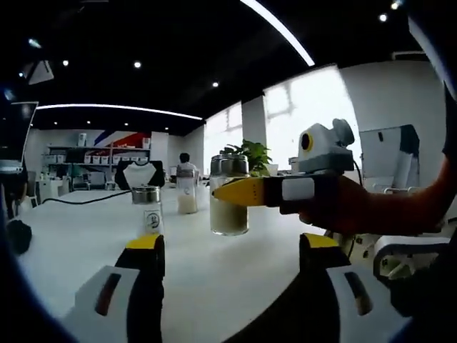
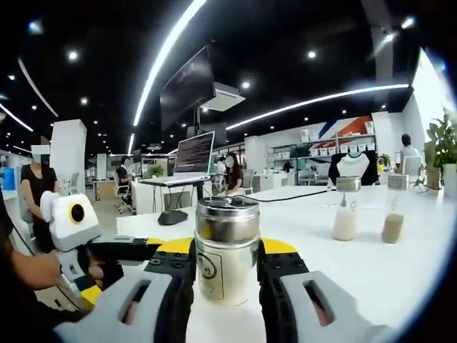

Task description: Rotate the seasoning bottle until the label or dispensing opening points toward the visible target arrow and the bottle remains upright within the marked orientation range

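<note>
right gripper (image 2: pixel 227 268) clamped on seasoning bottle (image 2: pixel 226 250), bottle upright over white table (image 2: pixel 400 264). left gripper (image 1: pixel 232 257) jaws apart, nothing in them. risk imo: smooth glass slips or tips mid-twist if squeeze loosens. no target arrow visible, so overshooting easy.

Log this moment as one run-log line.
right gripper: shut on seasoning bottle, upright, label visible | left gripper: open, apart from bottle | table: three other bottles standing | arrow: not seen
</note>
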`<state>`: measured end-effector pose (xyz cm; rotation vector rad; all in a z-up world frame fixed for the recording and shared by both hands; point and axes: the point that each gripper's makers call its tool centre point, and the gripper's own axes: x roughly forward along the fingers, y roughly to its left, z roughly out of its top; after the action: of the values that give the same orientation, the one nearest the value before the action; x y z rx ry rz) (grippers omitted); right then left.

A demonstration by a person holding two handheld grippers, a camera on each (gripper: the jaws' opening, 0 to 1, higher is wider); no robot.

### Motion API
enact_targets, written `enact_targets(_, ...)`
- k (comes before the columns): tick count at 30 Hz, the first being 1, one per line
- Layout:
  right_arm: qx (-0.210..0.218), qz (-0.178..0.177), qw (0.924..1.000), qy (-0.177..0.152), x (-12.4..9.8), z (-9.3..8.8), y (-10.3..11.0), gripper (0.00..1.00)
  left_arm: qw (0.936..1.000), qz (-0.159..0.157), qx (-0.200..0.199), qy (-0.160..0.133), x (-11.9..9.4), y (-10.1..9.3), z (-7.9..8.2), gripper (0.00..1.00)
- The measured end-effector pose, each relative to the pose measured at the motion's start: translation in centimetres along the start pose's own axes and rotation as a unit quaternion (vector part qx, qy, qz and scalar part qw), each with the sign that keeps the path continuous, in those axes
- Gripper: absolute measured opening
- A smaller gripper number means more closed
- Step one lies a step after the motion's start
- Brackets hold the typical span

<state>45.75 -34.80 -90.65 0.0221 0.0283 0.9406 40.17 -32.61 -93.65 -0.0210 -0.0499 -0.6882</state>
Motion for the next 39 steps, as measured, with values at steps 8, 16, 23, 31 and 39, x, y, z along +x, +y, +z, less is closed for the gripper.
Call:
enact_targets(8, 0.008, -0.015, 0.9997, 0.015, 1.4, -1.0, -3.0, 0.31, 0.9998, 0.015, -0.004, 0.015, -0.4, 1.0, 0.1, 0.97)
enact_targets(16, -0.012, -0.003, 0.9994, 0.034, 3.0, -1.8, -4.1, 0.31, 0.9992, 0.026, -0.008, 0.03, -0.7, 1.6, -0.1, 1.0)
enact_targets(23, -0.019, -0.015, 0.9985, 0.048, 4.2, -2.6, -5.1, 0.31, 0.9992, 0.022, -0.006, 0.034, -0.7, 1.4, -0.1, 1.0)
enact_targets(31, -0.032, -0.026, 0.9972, 0.062, 5.2, -3.5, -6.0, 0.31, 0.9992, 0.022, 0.001, 0.034, -0.8, 1.4, 0.0, 1.0)
enact_targets(39, -0.033, -0.019, 0.9963, 0.077, 6.1, -4.0, -6.6, 0.31, 0.9992, 0.024, 0.001, 0.033, -0.9, 1.6, 0.1, 1.0)
